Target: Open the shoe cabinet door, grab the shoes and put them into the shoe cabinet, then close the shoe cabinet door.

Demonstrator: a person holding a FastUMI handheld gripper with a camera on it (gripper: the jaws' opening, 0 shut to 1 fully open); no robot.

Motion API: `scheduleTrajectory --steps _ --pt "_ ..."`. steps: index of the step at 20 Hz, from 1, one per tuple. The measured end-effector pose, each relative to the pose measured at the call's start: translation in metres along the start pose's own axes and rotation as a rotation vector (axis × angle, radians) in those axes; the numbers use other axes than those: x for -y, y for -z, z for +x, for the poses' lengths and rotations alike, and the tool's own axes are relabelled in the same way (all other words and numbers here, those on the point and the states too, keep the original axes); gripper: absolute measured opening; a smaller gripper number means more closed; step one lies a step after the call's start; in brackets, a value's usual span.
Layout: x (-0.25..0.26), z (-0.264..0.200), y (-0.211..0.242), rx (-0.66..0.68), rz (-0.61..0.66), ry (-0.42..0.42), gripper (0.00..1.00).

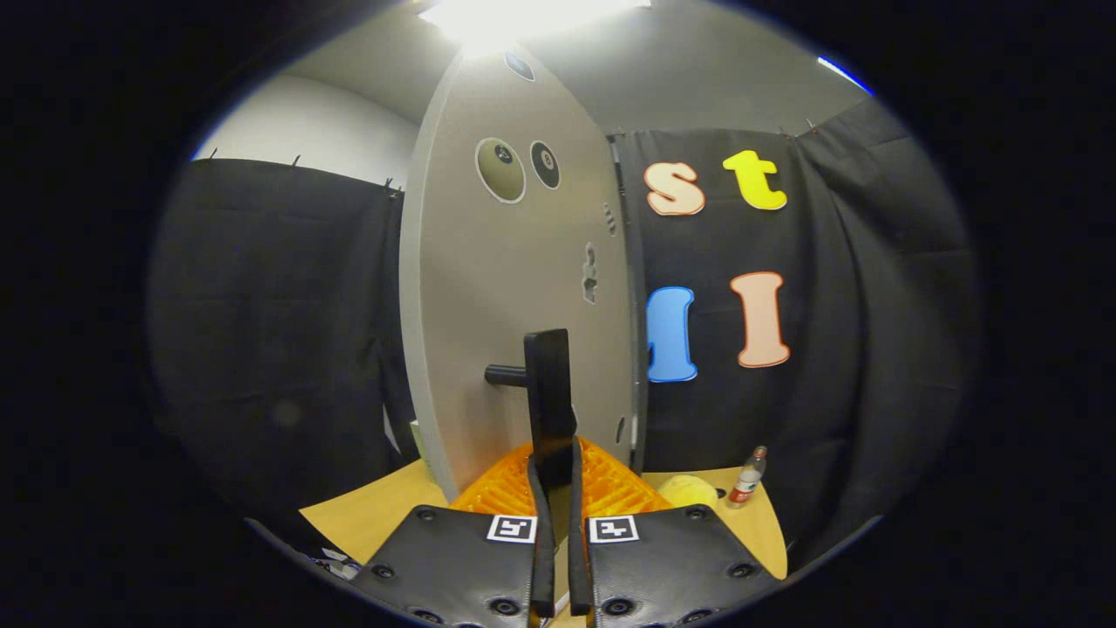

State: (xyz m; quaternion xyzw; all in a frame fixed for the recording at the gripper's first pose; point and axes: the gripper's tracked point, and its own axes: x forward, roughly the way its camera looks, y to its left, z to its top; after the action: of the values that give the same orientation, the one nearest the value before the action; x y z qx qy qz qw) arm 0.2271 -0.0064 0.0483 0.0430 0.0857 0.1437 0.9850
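Gripper [558, 475] clenched on door handle [549, 401]; cabinet door [514, 305] swung partway, edge-on, just ahead. Yellow shoe [689, 490] on table [366, 515], right of fingers. Stowing pending; door stage cannot tell.

Gripper [556, 475] camera faces cabinet door [514, 288], close.

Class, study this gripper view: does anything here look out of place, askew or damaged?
Nothing looks damaged or spilled. The gripper is shut on the black door handle of the grey cabinet door. One oddity for a shoe task: a plastic bottle stands upright on the wooden surface, beside a yellow object.
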Motion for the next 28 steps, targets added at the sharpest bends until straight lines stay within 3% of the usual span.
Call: scheduleTrajectory --steps 2,6,9,13,14,17,20,22,24,28 --pt "0.04 -0.007 -0.002 0.02 -0.015 0.096 0.07" --pt "0.028 0.002 0.0 0.043 0.005 0.002 0.03" --pt "0.044 -0.001 -0.003 0.06 -0.074 0.063 0.03" --pt "0.044 -0.002 0.008 0.045 -0.002 0.087 0.06" --pt "0.048 -0.004 0.014 0.035 -0.007 0.121 0.15" --pt "0.062 -0.033 0.013 0.098 -0.005 0.245 0.56" --pt "0.061 -0.056 0.032 0.114 0.012 0.308 0.91" --pt "0.06 -0.071 0.048 0.091 0.003 0.352 0.97" --pt "0.051 -0.083 0.059 0.082 -0.003 0.385 0.97" --pt "0.013 -0.094 0.076 0.093 0.003 0.379 0.97"
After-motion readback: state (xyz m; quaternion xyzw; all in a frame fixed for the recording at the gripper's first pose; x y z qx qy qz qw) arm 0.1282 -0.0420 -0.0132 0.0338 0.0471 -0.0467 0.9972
